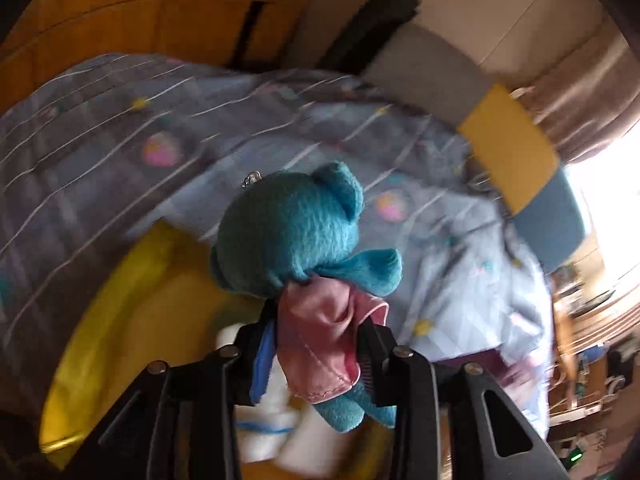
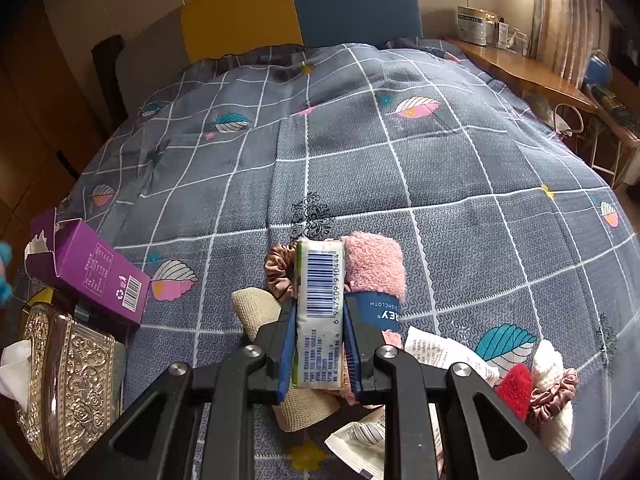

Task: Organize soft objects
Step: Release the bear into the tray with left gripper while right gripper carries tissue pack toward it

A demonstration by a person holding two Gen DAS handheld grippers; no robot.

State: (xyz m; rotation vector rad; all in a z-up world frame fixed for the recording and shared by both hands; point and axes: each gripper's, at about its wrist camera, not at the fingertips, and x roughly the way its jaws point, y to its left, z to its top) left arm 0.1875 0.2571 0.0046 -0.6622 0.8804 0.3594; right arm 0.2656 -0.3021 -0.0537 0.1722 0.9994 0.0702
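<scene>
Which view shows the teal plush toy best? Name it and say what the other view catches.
The left wrist view: the teal plush toy fills the centre, between the fingers of the left gripper, its pink cloth at the pads. The right wrist view catches only a teal and pink sliver at its left edge.

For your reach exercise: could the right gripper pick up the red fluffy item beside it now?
Probably not yet: the right gripper is shut on a tissue pack, though the red fluffy item lies uncovered.
</scene>
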